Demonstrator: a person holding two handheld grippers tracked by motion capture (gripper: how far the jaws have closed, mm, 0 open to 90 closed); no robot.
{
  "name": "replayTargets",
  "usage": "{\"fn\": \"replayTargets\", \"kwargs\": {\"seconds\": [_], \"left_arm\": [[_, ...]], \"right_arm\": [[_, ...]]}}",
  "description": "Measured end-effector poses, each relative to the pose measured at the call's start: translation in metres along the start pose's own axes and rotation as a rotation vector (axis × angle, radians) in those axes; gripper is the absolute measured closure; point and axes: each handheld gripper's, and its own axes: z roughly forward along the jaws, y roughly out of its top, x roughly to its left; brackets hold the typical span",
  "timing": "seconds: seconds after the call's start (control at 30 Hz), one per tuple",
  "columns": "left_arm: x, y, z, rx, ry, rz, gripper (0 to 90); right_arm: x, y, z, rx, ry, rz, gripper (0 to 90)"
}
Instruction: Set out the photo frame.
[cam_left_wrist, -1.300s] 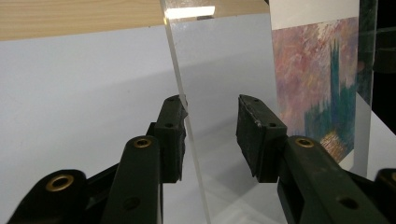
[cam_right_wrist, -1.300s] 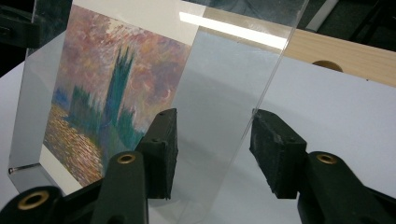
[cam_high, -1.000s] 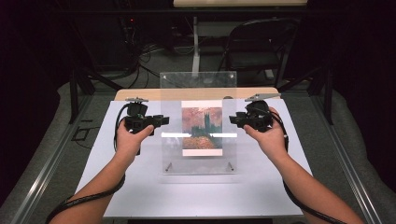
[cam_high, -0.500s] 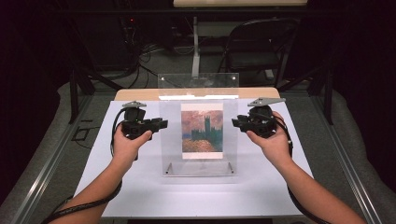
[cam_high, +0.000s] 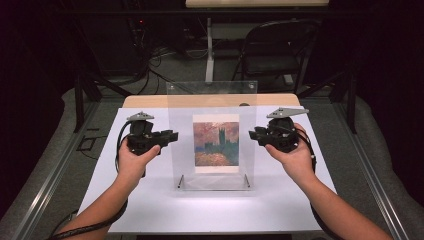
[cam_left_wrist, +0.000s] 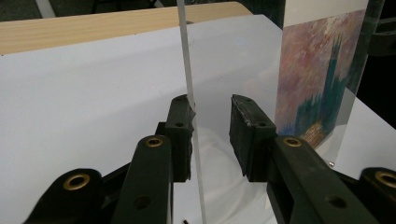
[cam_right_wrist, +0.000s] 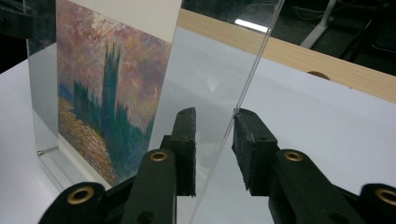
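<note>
White tabletop (cam_high: 150, 200) carries a clear acrylic frame (cam_high: 212, 102) (painted print inside) upright at centre. Left gripper (cam_left_wrist: 212, 135) and right gripper (cam_right_wrist: 214, 149), jaws narrowed, straddle its side edges without clamping; squeeze both evenly to avoid tilting.

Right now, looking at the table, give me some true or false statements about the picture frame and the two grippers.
1. The clear acrylic picture frame stands upright on the white table. True.
2. The print in it shows a yellow sunflower. False: it shows a dark tower against a pinkish sky.
3. The black left gripper and the black right gripper each have a side edge of the frame between their jaws. True; both pairs of jaws have just been closing.
4. Both grippers are at the same side of the frame. False: one is at each side edge.
5. The dark folding chair lies on the table. False: it stands on the floor behind it.
</note>
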Motion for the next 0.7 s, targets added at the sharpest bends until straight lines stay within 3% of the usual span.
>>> {"fn": "replayTargets", "kwargs": {"seconds": [0.5, 0.7], "left_arm": [[-0.008, -0.01, -0.012, -0.008, -0.009, 0.032, 69.9], [-0.01, -0.015, -0.016, -0.018, -0.021, 0.027, 69.9]], "right_arm": [[0.008, -0.005, -0.013, 0.003, 0.013, -0.028, 73.4], [0.011, -0.008, -0.018, 0.0, 0.022, -0.041, 72.9]]}}
